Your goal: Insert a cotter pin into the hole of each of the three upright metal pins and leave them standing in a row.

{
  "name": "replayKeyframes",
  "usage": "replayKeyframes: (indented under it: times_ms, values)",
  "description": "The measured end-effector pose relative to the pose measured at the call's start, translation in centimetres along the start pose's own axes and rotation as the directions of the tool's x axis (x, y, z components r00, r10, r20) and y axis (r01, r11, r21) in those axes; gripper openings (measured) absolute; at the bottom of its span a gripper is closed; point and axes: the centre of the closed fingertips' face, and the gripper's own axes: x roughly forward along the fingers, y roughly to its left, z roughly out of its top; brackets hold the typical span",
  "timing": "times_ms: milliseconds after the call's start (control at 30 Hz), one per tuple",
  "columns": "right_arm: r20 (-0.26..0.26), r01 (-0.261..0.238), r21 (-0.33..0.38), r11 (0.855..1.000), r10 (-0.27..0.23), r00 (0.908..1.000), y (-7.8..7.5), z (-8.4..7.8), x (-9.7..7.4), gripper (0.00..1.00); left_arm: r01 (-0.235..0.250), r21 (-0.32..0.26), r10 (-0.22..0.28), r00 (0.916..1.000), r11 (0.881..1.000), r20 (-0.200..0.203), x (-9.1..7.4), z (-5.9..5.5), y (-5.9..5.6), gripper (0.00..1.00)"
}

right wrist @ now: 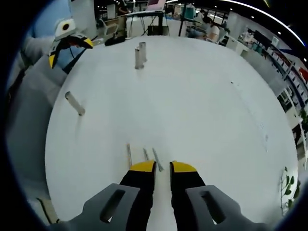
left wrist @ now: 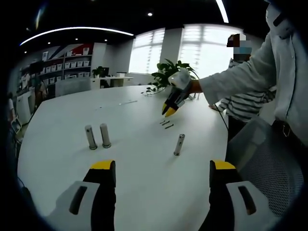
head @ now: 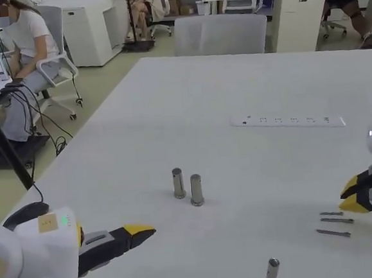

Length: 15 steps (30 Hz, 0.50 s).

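Two upright metal pins [head: 178, 183] [head: 196, 189] stand close together mid-table, also in the left gripper view [left wrist: 90, 137] [left wrist: 105, 135]. A third pin [head: 271, 272] stands apart near the front edge [left wrist: 179, 144] [right wrist: 74, 103]. Three cotter pins [head: 334, 222] lie flat at the right [right wrist: 144, 155]. My right gripper [head: 351, 194] hovers just short of them, its jaws [right wrist: 163, 167] a narrow gap apart with nothing between. My left gripper [head: 140, 231] is at the front left, wide open [left wrist: 162, 166] and empty, pointing toward the pins.
A white power strip [head: 288, 120] lies across the far right of the table. A grey chair [head: 220, 34] stands at the far edge. A person [head: 29, 35] sits at a desk to the left, with cables [head: 42, 118] on the floor.
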Motion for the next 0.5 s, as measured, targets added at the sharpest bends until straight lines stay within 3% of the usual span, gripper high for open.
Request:
replayKeyframes:
  times_ms: [167, 500]
  values:
    - [-0.06, -0.036, -0.061, 0.997, 0.033, 0.9977, 0.3, -0.3, 0.8, 0.12, -0.002, -0.004, 0.002, 1.0, 1.0, -0.001, -0.1, -0.1, 0.0, 0.8]
    - [-0.099, -0.079, -0.081, 0.994, 0.071, 0.9925, 0.5, -0.5, 1.7, 0.11, -0.005, -0.007, 0.005, 1.0, 1.0, -0.005, -0.3, -0.2, 0.0, 0.79]
